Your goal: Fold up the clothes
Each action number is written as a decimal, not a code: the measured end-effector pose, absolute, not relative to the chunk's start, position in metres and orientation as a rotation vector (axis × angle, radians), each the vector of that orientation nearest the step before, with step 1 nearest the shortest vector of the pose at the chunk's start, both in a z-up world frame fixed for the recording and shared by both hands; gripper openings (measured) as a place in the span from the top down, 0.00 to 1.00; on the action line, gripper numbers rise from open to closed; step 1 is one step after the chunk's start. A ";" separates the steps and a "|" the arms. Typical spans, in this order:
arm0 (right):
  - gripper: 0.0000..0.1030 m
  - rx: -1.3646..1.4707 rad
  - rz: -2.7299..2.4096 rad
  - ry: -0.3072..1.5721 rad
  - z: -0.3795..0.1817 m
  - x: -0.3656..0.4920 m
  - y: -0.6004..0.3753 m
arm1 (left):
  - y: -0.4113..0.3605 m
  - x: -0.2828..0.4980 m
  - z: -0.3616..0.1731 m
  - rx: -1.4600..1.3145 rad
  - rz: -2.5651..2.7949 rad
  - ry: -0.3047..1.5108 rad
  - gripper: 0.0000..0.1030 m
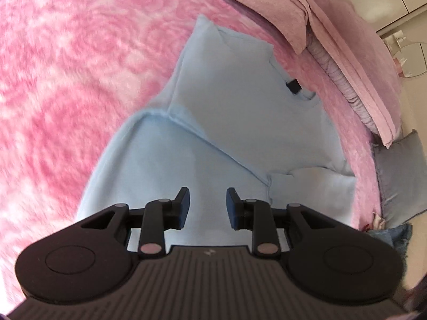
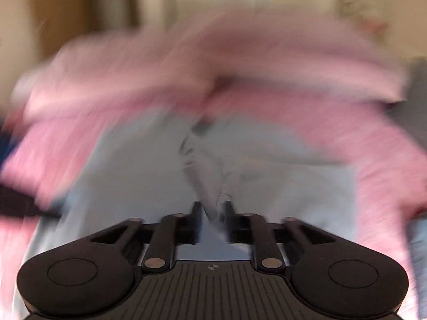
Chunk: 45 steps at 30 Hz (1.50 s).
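Lying under parted left jaws: blue shirt point(image 1: 226, 122).

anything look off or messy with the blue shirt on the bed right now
Nothing damaged or spilled. The light blue shirt lies partly folded on the pink blanket, one flap crossing it on a slant, its lower right edge bunched. The right gripper pinches a ridge of the fabric; that view is motion-blurred. The left gripper is open above the shirt.

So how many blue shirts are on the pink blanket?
1. The light blue shirt lies spread on the pink blanket, below the open left tool. The right tool pinches a fold of it. More clothes may be out of view.
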State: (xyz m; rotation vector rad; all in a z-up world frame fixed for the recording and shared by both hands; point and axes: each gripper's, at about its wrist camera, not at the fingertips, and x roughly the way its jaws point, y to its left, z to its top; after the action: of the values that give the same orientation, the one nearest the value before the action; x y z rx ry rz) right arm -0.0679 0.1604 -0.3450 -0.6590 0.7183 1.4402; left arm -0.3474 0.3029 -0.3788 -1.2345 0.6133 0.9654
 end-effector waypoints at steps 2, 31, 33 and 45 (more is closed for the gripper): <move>0.54 -0.761 1.465 0.734 -0.360 -0.082 0.153 | 0.299 -0.341 -0.384 -1.249 0.929 0.613 0.75; 0.54 -0.419 0.982 0.973 -0.362 0.098 0.102 | 0.368 -0.266 -0.311 -0.746 0.786 0.449 0.97; 0.54 -0.407 1.022 0.955 -0.364 0.098 0.114 | 0.376 -0.279 -0.334 -0.769 0.843 0.533 0.97; 0.54 -0.737 1.102 0.669 -0.413 0.083 0.199 | 0.403 -0.299 -0.370 -0.814 0.926 0.547 0.97</move>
State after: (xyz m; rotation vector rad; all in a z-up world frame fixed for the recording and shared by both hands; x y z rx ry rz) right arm 0.0830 0.1989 -0.4131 -0.7368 0.6693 1.1025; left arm -0.2991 0.4033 -0.3696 -0.8136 0.5471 0.9263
